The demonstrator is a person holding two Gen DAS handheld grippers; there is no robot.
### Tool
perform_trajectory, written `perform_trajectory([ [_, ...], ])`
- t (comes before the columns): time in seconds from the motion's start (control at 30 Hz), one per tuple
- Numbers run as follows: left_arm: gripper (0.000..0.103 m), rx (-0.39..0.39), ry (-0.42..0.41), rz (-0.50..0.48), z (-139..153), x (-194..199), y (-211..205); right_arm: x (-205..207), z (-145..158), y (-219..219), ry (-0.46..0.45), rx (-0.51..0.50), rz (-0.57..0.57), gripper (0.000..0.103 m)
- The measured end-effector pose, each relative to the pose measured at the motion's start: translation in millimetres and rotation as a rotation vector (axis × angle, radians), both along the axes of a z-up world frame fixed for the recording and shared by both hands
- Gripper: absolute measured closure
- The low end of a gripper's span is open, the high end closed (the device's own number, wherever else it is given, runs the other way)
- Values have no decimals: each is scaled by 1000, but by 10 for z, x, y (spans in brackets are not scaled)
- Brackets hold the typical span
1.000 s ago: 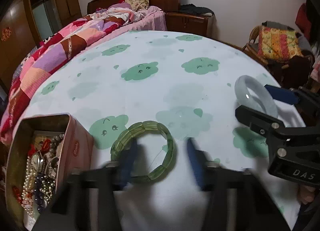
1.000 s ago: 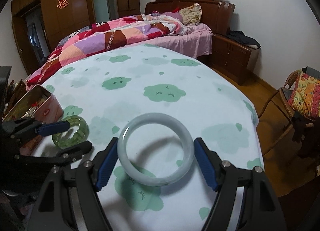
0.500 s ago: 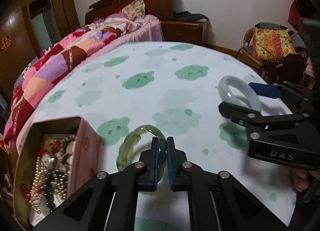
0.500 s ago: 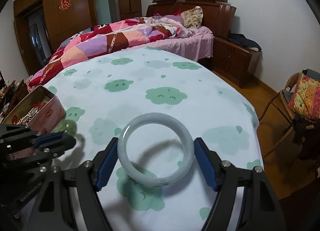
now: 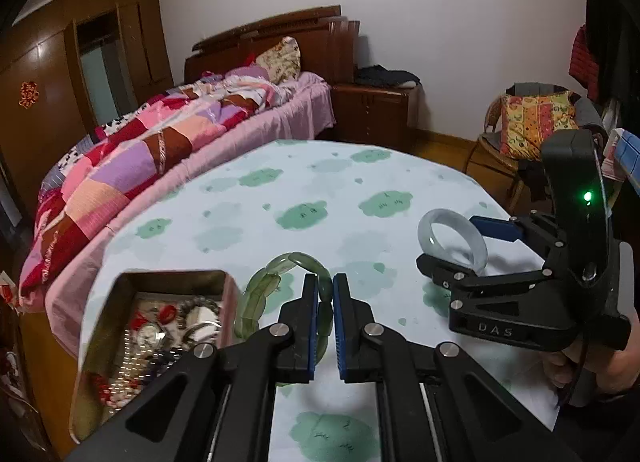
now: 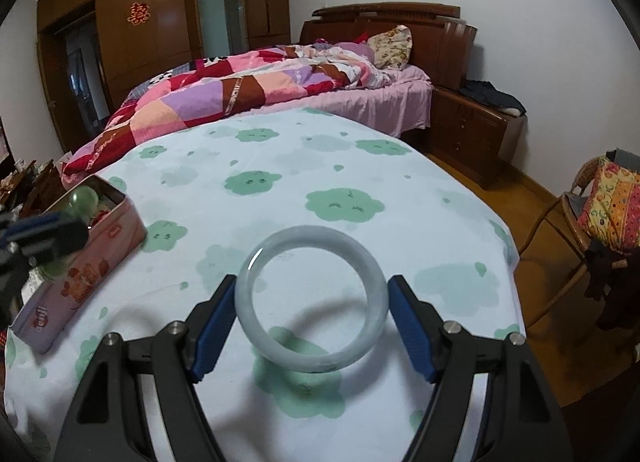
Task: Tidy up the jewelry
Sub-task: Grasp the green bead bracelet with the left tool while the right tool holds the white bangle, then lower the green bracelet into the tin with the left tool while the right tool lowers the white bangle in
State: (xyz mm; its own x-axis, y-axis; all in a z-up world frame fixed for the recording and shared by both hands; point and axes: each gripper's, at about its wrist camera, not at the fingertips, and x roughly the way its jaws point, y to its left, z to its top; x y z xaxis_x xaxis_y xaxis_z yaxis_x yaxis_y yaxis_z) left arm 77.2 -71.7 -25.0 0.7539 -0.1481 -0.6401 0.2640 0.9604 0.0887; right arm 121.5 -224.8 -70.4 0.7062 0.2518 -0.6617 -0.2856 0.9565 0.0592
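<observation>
A green beaded bracelet (image 5: 260, 294) hangs off the cloth, pinched at its rim by my left gripper (image 5: 325, 302), which is shut on it beside the open pink tin (image 5: 172, 278) of jewelry. From the right wrist view the same bracelet (image 6: 82, 197) shows above the tin (image 6: 92, 262), held by the left gripper (image 6: 44, 227). A pale jade bangle (image 6: 312, 362) sits between the blue pads of my right gripper (image 6: 312, 286); both pads press its sides, and it casts a shadow on the cloth below. The left view shows the bangle (image 5: 482, 252) raised in the right gripper (image 5: 460, 246).
The table (image 6: 280, 149) wears a white cloth with green cloud prints. A bed with a patchwork quilt (image 6: 248, 89) lies just behind it. A nightstand (image 6: 472, 137) and a wicker chair with a bright cushion (image 6: 612, 205) stand to the right. A hand (image 5: 600, 366) holds the right gripper's handle.
My left gripper closed on the green bracelet's rim and lifted it off the cloth, beside the tin. The right gripper and its bangle have stayed put.
</observation>
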Motion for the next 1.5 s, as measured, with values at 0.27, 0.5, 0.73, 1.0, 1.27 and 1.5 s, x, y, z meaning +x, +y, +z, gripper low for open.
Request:
perform_trajectory([
  [0.27,97,-11,-42,69,152,-97,316,-41,272,370,-51,3,91,27],
  [0.5,97,-17,-55,162,198,-121,705,-95,479,817,-101,-3,197,27],
  [0.73,97,-20,-52,245,160,-137,1038,-125,583,1213,-129,-17,279,27],
  [1.0,97,-36,-21,302,21,-114,1269,-151,557,1534,-132,-26,345,27],
  [1.27,97,-44,15,356,-126,-89,1441,-133,475,1781,-116,-19,398,27],
  [1.5,97,-53,43,376,-246,-87,1521,-113,386,1887,-92,-24,424,27],
])
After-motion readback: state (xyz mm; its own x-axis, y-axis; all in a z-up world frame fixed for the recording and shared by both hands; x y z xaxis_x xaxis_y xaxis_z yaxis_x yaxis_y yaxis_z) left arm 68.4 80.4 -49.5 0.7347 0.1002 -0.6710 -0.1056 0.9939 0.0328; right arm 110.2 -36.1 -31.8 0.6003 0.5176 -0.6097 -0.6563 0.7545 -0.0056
